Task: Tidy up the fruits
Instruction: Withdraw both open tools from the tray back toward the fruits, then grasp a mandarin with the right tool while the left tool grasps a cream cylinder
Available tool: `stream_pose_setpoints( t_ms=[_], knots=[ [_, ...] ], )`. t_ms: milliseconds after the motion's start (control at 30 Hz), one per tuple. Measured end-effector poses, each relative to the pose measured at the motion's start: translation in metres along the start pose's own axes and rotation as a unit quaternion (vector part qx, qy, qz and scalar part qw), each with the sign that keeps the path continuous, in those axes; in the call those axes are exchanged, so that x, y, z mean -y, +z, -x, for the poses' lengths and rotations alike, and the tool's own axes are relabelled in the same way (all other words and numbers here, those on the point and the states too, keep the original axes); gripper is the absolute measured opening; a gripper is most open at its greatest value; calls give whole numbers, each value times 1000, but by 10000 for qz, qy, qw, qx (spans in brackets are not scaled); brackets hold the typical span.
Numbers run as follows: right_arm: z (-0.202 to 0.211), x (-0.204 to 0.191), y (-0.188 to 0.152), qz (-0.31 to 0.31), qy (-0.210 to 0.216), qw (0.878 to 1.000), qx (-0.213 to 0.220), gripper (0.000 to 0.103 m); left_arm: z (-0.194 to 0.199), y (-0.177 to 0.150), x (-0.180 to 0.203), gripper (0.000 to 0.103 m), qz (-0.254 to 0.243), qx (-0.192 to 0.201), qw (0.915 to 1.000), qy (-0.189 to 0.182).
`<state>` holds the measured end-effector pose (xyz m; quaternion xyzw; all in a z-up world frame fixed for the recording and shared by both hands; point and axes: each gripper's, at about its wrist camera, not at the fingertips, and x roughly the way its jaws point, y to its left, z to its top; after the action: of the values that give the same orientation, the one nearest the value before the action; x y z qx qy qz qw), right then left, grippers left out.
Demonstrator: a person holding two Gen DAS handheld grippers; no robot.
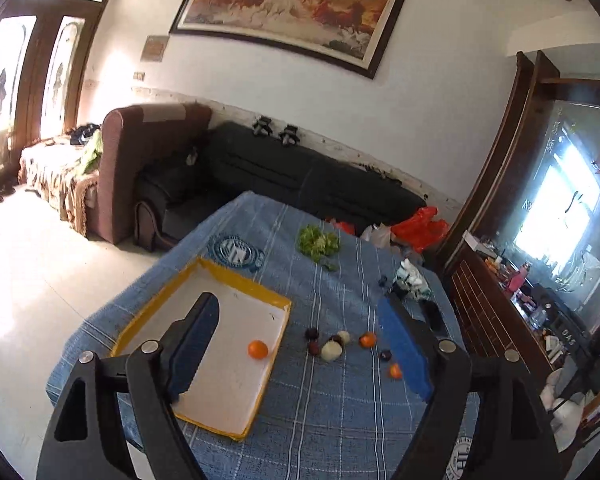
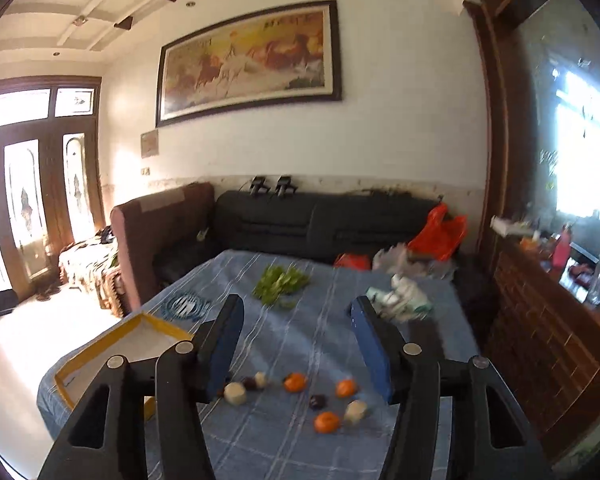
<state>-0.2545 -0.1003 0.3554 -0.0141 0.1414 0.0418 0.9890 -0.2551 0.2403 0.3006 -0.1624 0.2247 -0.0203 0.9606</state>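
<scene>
Above the blue checked tablecloth (image 1: 320, 412), the left gripper (image 1: 306, 344) hangs with its jaws spread wide and nothing between them; its left finger (image 1: 194, 344) stands over the white tray with the yellow rim (image 1: 204, 268), and its right finger (image 1: 404, 348) over the bare cloth. One orange (image 1: 258, 349) lies inside the tray, near its right edge. Just right of the tray, on the cloth, a small cluster sits close together: dark plums (image 1: 311, 334), a pale fruit (image 1: 331, 351) and a smaller pale one (image 1: 343, 336), then a second orange (image 1: 367, 339), another dark plum (image 1: 385, 355) and a small orange (image 1: 395, 371) beside the right finger. The right gripper (image 2: 296, 344) is likewise released, jaws wide apart and holding nothing, above the same scatter: a pale fruit (image 2: 235, 393) by its left finger, oranges (image 2: 294, 382) in the middle, a dark plum (image 2: 318, 401), and another pale fruit (image 2: 356, 411) just beside the nearest orange (image 2: 327, 422). This view is blurred. Farther back on the cloth lies a bunch of green leaves (image 1: 318, 242), with crumpled wrappers (image 1: 410, 276) to its right. Behind the table stand a black sofa (image 1: 300, 168) and red plastic bags (image 1: 420, 226).
</scene>
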Motion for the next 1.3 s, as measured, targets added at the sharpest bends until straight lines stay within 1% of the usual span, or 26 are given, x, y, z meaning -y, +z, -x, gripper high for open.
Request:
stream_pose_setpoints(
  t_ms=[33, 67, 100, 133, 167, 200, 233, 367, 400, 467, 500, 567, 600, 667, 700, 767, 833, 867, 933, 1000, 1033, 1067, 1133, 1200, 1267, 1300],
  knots=[
    [10, 16, 16, -44, -134, 9998, 169, 71, 12, 8, 4, 85, -64, 201, 9997, 102],
    [17, 30, 27, -135, -227, 9993, 270, 75, 25, 15, 9, 91, -147, 446, 9987, 217],
    [22, 40, 34, -224, -282, 9988, 320, 75, 34, 21, 13, 95, -212, 640, 9973, 306],
    [25, 55, 39, -340, -307, 9984, 332, 75, 40, 24, 17, 96, -261, 808, 9957, 380],
    [24, 67, 38, -469, -284, 9980, 304, 76, 44, 28, 23, 97, -294, 957, 9940, 429],
    [20, 77, 33, -607, -232, 9976, 231, 76, 42, 31, 28, 99, -304, 1018, 9934, 431],
    [16, 83, 25, -717, -161, 9972, 110, 77, 37, 31, 34, 99, -303, 982, 9939, 401],
    [-22, 107, -30, -1119, 60, 9914, -673, 77, -8, 16, 62, 99, -368, 473, 9982, -70],
    [-36, 107, -47, -1206, 173, 9885, -895, 77, -23, 7, 68, 99, -451, 337, 9983, -148],
    [-68, 106, -84, -1445, 446, 9783, -1415, 76, -53, -14, 74, 99, -545, 38, 9982, -233],
    [-81, 105, -98, -1517, 532, 9737, -1617, 74, -74, -26, 73, 99, -551, -223, 9978, -296],
    [-112, 93, -130, -1599, 667, 9630, -2065, 62, -113, -47, 67, 99, -482, -748, 9953, -388],
    [-125, 88, -145, -1644, 700, 9580, -2244, 61, -129, -57, 63, 99, -427, -950, 9938, -381],
    [-144, 75, -167, -1681, 671, 9509, -2510, 60, -166, -77, 50, 99, -291, -1422, 9886, -395],
    [-155, 67, -179, -1645, 558, 9490, -2632, 60, -183, -87, 42, 99, -221, -1654, 9849, -450],
    [-176, 52, -200, -1667, 414, 9402, -2943, 60, -209, -97, 26, 98, -137, -1930, 9798, -499],
    [-195, 43, -215, -1753, 305, 9320, -3158, 60, -224, -103, 13, 95, -123, -2043, 9773, -537],
    [-203, 38, -221, -1742, 201, 9293, -3250, 60, -232, -104, 8, 93, -166, -2075, 9763, -588],
    [-213, 33, -224, -1655, 10, 9284, -3326, 60, -243, -104, 5, 87, -312, -2134, 9741, -676],
    [-221, 25, -229, -1511, -174, 9306, -3330, 60, -259, -106, 8, 74, -566, -2264, 9692, -782],
    [-224, 21, -231, -1453, -198, 9315, -3329, 60, -267, -108, 12, 70, -683, -2354, 9661, -816],
    [-226, 18, -233, -1409, -219, 9325, -3317, 60, -276, -111, 17, 63, -790, -2440, 9628, -849],
    [-233, 15, -241, -1354, -248, 9349, -3271, 60, -291, -120, 31, 62, -1032, -2547, 9572, -910],
    [-239, 14, -249, -1363, -175, 9354, -3257, 59, -305, -132, 44, 62, -1267, -2637, 9524, -859],
    [-242, 18, -253, -1334, -74, 9383, -3189, 41, -319, -143, 57, 62, -1479, -2667, 9490, -797],
    [-243, 19, -253, -1356, -9, 9397, -3140, 41, -326, -148, 63, 62, -1596, -2647, 9484, -714]
  ],
)
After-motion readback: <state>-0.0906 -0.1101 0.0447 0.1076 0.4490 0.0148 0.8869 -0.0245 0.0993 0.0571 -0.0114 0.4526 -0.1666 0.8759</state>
